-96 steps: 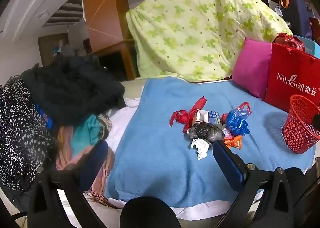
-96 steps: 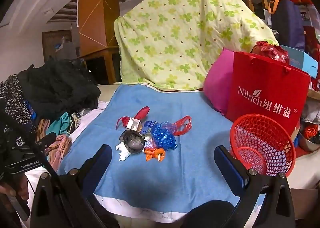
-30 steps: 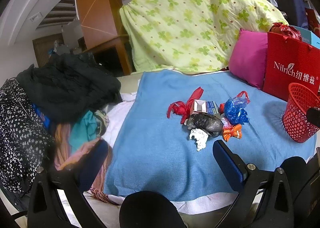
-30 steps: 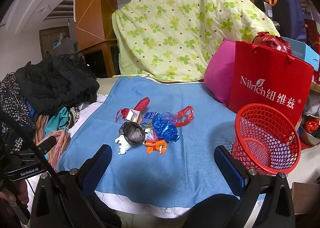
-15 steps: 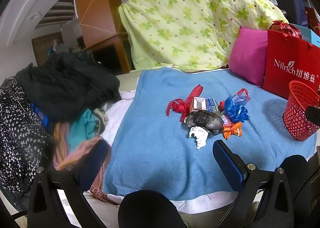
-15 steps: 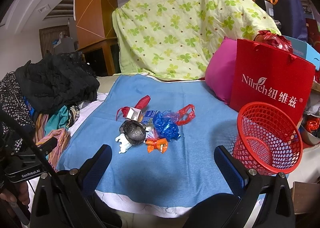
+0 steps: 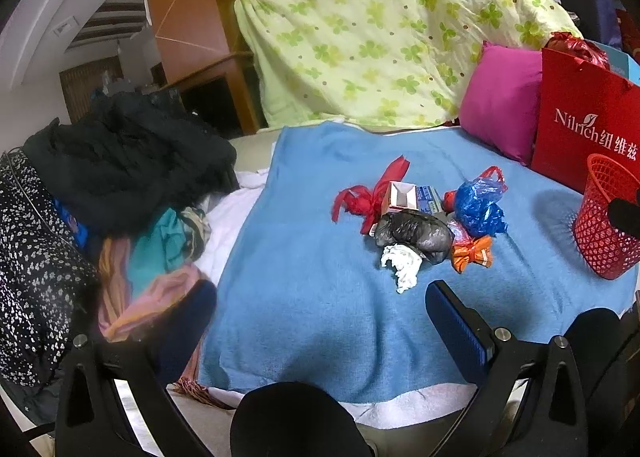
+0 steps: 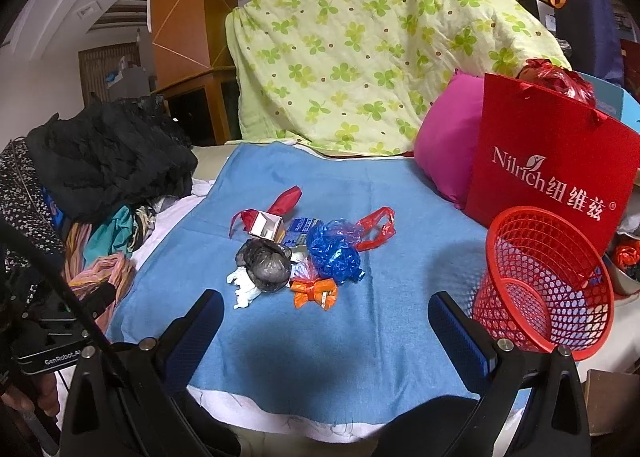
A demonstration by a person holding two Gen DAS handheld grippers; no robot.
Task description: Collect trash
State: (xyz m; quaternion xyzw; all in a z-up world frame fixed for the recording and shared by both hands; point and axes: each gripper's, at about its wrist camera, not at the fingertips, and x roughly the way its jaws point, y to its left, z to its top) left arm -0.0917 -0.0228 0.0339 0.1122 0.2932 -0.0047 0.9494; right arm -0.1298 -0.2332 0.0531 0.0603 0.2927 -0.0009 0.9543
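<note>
Both grippers — left gripper [image 7: 320, 317] and right gripper [image 8: 326, 321] — are hovering, jaws spread wide and empty, over the blue blanket [image 8: 400, 321]; trash pile [image 8: 296, 253] is sitting mid-blanket, red basket [image 8: 544, 281] waiting right, clothes heap [image 7: 120, 185] lying left.

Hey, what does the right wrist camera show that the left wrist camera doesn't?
Only the right wrist view shows the red basket's open mouth and inside, and the left gripper's camera body in the person's hand. Only the left wrist view shows the spotted black garment in full. Both share the trash pile on the blue towel, the red bag and open grippers.
</note>
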